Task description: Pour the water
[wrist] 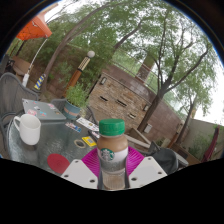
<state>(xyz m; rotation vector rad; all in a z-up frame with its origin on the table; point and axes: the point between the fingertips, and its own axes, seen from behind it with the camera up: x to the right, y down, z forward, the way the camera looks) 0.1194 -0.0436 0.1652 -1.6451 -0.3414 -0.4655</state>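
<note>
A clear bottle (pixel 112 152) with a green cap and a green round logo on its label stands upright between my gripper's (pixel 112 163) magenta pads (pixel 91 160). Both fingers press on its sides and it is held above the glass table. The bottle holds a pale brownish liquid. A white mug (pixel 27 128) stands on the glass table (pixel 52 146) to the left, beyond the fingers.
On the table lie a pink round coaster (pixel 59 160), a grey flat case (pixel 44 108), some small items (pixel 86 126) and a potted plant (pixel 76 98). A metal chair (pixel 10 95) stands at the left. Trees and a stone wall (pixel 125 100) lie beyond.
</note>
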